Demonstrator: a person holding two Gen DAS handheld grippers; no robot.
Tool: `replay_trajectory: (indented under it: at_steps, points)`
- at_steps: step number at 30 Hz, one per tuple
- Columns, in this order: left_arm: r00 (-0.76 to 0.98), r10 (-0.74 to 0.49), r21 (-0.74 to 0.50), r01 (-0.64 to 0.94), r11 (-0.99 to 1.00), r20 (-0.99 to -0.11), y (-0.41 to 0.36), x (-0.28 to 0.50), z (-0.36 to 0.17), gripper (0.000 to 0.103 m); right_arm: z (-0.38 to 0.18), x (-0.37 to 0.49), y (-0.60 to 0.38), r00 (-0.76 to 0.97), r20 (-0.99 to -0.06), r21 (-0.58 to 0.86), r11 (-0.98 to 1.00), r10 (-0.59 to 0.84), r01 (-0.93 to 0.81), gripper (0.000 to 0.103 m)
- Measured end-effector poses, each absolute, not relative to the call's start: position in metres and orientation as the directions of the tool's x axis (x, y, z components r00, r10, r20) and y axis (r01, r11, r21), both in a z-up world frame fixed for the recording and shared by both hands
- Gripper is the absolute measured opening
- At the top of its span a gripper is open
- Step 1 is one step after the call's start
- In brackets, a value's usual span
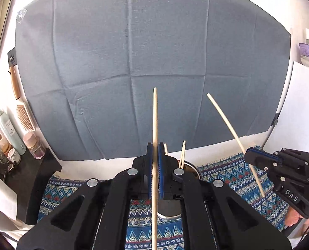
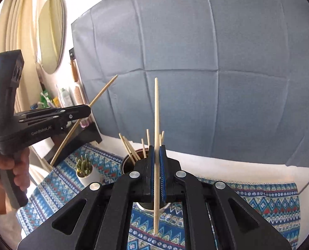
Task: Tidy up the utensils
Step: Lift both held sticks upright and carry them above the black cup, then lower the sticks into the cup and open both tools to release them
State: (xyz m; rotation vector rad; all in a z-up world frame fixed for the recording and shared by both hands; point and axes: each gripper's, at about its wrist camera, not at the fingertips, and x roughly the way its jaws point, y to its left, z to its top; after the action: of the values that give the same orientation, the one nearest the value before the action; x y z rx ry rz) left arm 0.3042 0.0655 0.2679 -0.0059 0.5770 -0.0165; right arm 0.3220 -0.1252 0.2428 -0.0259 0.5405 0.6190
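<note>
Both tongs, left (image 1: 155,152) and right (image 2: 157,154), each clenched one chopstick (image 1: 155,120); lowering it vertically into the holder (image 2: 129,162) seemed wise.

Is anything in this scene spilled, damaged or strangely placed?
Nothing is spilled or broken. The chopsticks in the holder cup lean apart in different directions instead of standing together. The left gripper and right gripper each clamp one chopstick, neither yet in the cup.
</note>
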Motion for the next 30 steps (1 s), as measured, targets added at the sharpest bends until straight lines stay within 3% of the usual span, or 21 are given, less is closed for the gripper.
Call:
replay_trajectory:
  at_steps: [3, 9, 16, 23, 30]
  points:
    - [0.852, -0.042, -0.019, 0.038, 0.999, -0.521, 0.063, 0.322, 0.264, 0.005, 0.239, 0.336, -0.121, 0.692, -0.434, 0.154, 0.804, 0.577, -0.574, 0.005]
    - [0.894, -0.091, -0.045, 0.079, 0.996, -0.439, 0.062, 0.338, 0.259, 0.005, 0.229, 0.349, -0.122, 0.724, -0.237, 0.209, 0.762, 0.648, -0.613, 0.005]
    - [0.956, -0.13, -0.071, 0.116, 0.991, -0.261, 0.055, 0.334, 0.245, 0.005, 0.21, 0.363, -0.129, 0.747, -0.063, 0.283, 0.73, 0.661, -0.622, 0.005]
    - [0.957, -0.214, -0.174, 0.181, 0.968, -0.197, 0.057, 0.344, 0.21, 0.005, 0.184, 0.38, -0.118, 0.746, -0.013, 0.306, 0.713, 0.666, -0.631, 0.005]
    - [0.955, -0.258, -0.198, 0.228, 0.953, -0.145, 0.055, 0.342, 0.174, 0.005, 0.145, 0.394, -0.107, 0.736, -0.025, 0.343, 0.697, 0.677, -0.629, 0.005]
